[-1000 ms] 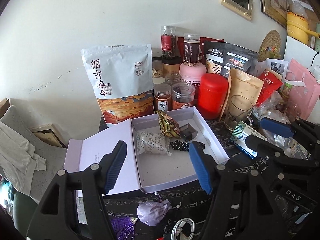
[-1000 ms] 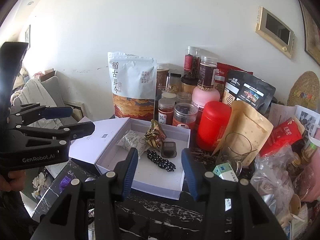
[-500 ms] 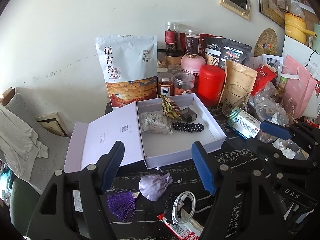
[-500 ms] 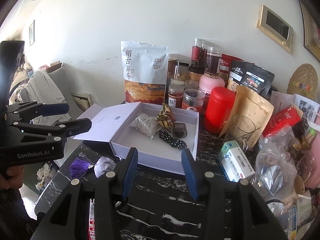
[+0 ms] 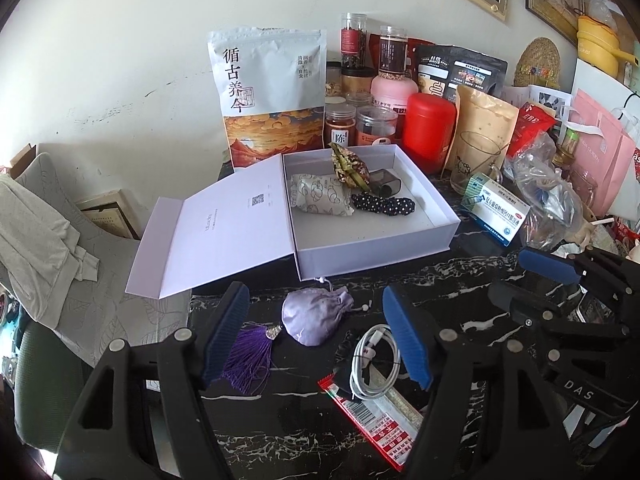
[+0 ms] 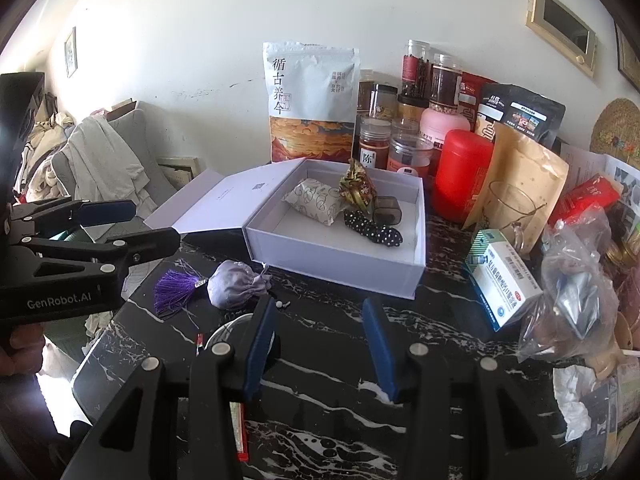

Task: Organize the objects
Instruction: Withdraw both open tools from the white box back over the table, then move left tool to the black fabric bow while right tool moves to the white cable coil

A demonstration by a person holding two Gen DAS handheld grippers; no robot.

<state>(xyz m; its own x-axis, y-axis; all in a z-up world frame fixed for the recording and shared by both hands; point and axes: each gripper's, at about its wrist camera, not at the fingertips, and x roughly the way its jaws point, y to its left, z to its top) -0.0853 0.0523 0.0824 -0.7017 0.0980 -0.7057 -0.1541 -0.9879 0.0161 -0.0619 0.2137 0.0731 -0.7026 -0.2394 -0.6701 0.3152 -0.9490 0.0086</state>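
An open white box (image 5: pixel 376 236) (image 6: pixel 332 256) sits on the black marble table, lid folded out to the left. Inside lie a patterned sachet (image 5: pixel 320 199), a gold-green wrapped item (image 5: pixel 350 165), a small dark case (image 5: pixel 385 182) and a black dotted scrunchie (image 5: pixel 382 205). In front of the box lie a lilac pouch (image 5: pixel 314 316) (image 6: pixel 236 290) with a purple tassel (image 5: pixel 250 360), a coiled white cable (image 5: pixel 374 364) and a red-white packet (image 5: pixel 372 420). My left gripper (image 5: pixel 316 340) is open above the pouch and cable. My right gripper (image 6: pixel 320 348) is open and empty over bare table.
A big white pouch bag (image 5: pixel 272 96), jars, a red canister (image 5: pixel 428 132) and a kraft bag (image 5: pixel 480 128) crowd the wall behind the box. A medicine carton (image 5: pixel 496 208) and plastic bags (image 6: pixel 576 280) lie right. A chair with clothes (image 5: pixel 48 248) stands left.
Both grippers have pulled back from the box toward the table's front edge. The lilac pouch, the cable and the red-white packet have come into view. Both stay open.
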